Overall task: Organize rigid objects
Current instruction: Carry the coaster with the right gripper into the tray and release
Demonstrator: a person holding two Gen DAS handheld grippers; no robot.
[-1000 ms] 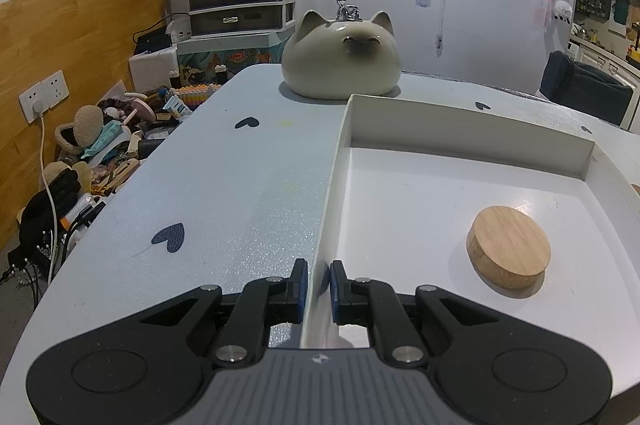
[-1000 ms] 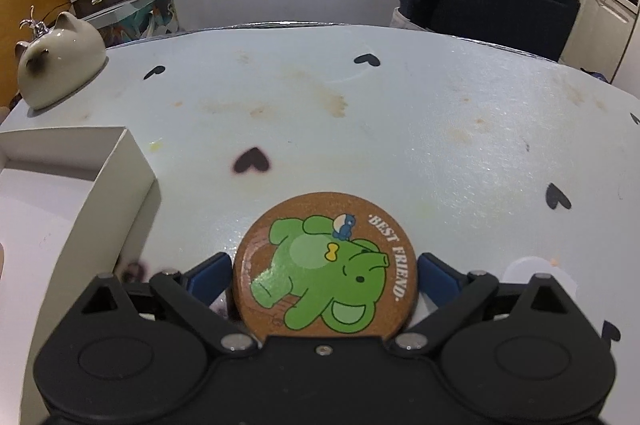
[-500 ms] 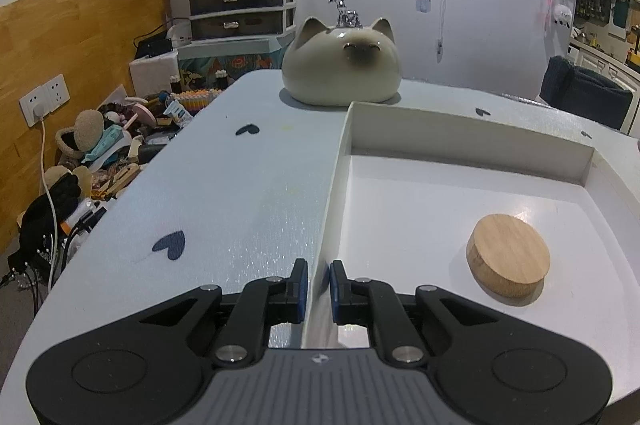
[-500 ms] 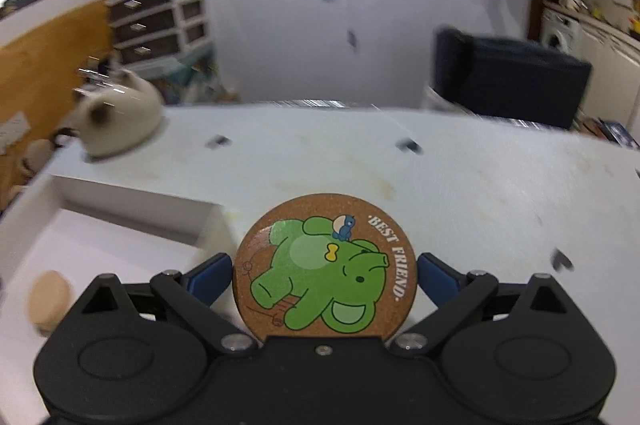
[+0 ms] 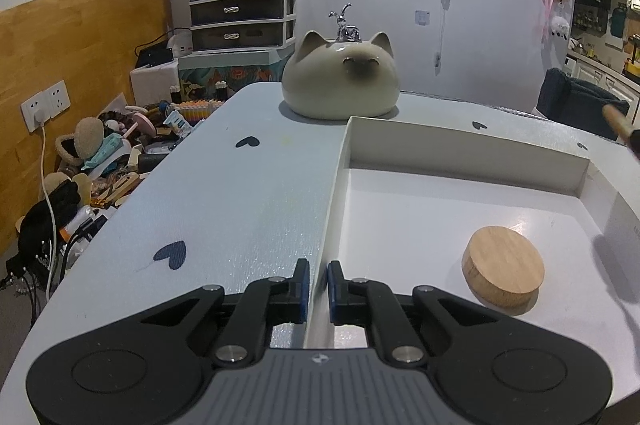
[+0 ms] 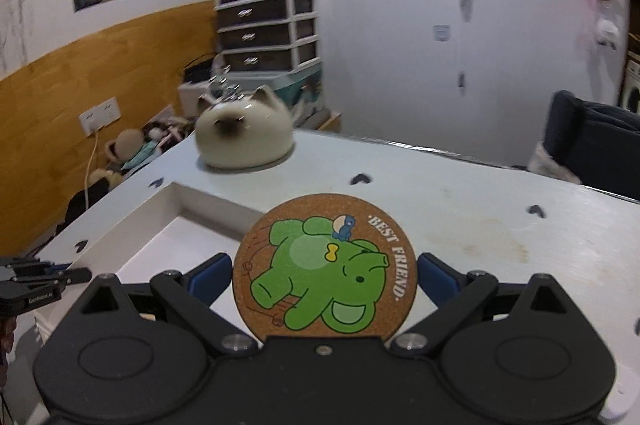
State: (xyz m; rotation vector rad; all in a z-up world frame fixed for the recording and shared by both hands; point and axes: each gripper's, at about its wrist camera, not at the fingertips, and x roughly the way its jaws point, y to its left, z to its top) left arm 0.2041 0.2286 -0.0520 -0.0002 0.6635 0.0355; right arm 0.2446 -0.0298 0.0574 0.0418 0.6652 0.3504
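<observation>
My left gripper (image 5: 318, 279) clamps the tray (image 5: 334, 193) wall | my right gripper (image 6: 325, 275) grasps the coaster (image 6: 325, 267) above the tray | puck (image 5: 503, 271) inside.

Left wrist view sits low, close over the white tray (image 5: 460, 161), looking forward past its jaws toward the cat-shaped pot (image 5: 340, 81). Right wrist view sits higher above the tabletop (image 6: 480, 221), tilted down. Both share tray, pot and drawer unit (image 5: 242, 9).
</observation>
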